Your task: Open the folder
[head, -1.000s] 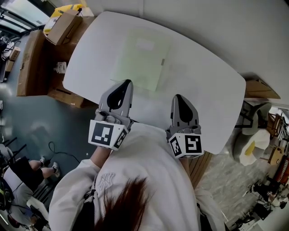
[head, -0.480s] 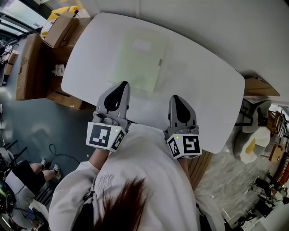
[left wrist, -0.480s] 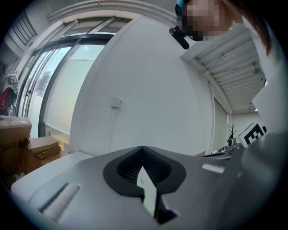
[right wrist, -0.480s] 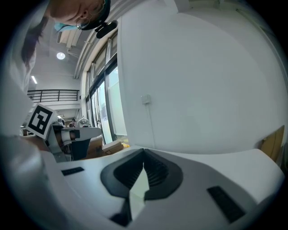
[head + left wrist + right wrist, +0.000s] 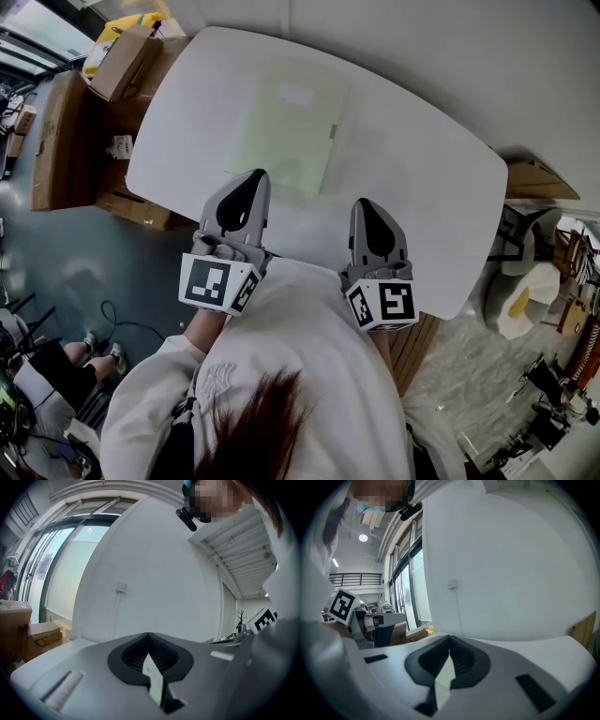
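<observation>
Lying flat, the thin pale-green plastic folder [image 5: 286, 127] is judged light and floppy, best lifted at its right edge; the left gripper [image 5: 251, 178] and right gripper [image 5: 365, 204] are clenched, empty.

The folder [image 5: 286, 127] is lying flat on the bench [image 5: 422, 187], toward its far left part. The left gripper [image 5: 253, 176] is hovering at the bench's near edge, just before the folder's near edge, and the right gripper [image 5: 366, 204] is hovering to its right, apart from the folder. Cardboard boxes [image 5: 56, 141] are standing on the floor [image 5: 56, 253] left of the bench.
</observation>
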Motion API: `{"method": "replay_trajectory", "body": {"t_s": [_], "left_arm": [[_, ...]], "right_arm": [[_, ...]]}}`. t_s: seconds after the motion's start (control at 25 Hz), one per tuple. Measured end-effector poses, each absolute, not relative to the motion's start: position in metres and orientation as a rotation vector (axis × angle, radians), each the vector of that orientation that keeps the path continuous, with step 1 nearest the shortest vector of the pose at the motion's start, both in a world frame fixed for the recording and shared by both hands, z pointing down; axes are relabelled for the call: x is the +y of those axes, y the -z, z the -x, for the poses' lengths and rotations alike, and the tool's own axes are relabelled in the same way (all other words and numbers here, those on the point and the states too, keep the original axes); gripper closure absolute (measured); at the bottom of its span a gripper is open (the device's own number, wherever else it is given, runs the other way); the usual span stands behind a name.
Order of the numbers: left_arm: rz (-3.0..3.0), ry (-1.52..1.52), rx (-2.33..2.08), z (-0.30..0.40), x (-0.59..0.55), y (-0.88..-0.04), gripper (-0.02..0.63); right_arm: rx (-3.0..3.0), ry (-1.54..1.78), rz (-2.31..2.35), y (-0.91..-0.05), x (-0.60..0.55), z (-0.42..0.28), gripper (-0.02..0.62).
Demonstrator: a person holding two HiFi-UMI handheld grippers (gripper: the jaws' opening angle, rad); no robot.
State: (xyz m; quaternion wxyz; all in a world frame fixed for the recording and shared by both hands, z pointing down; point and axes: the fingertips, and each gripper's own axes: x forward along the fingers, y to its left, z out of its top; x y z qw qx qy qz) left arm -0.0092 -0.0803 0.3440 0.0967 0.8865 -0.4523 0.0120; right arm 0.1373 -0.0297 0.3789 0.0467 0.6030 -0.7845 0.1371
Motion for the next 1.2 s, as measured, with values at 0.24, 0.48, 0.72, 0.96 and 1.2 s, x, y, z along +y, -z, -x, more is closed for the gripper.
{"method": "replay_trajectory", "body": {"t_s": [0.24, 0.48, 0.72, 0.96, 1.2], "left_arm": [[-2.625, -0.038, -1.332, 0.0082, -0.0811, -0.345, 0.598], [-2.624, -0.04, -1.329, 0.0071, -0.0823, -0.3458, 0.598], [-2.621, -0.04, -1.331, 0.0056, -0.0825, -0.3456, 0.598], [-2.624, -0.038, -1.329, 0.0051, -0.0828, -0.3456, 0.598], [-2.617, -0.044, -1.329, 0.0066, -0.083, -0.3474, 0.598]], "right_arm": [[-2.385, -0.423, -1.848, -0.3789, -0.0304, -0.1387, 0.588], [-2.386, -0.428, -1.843, -0.3804, -0.0317, -0.1383, 0.588], [-2.387, -0.428, -1.847, -0.3798, -0.0324, -0.1405, 0.588], [-2.386, -0.426, -1.843, -0.3794, -0.0332, -0.1399, 0.588], [-2.386, -0.427, -1.848, -0.3799, -0.0333, -0.139, 0.589]]}}
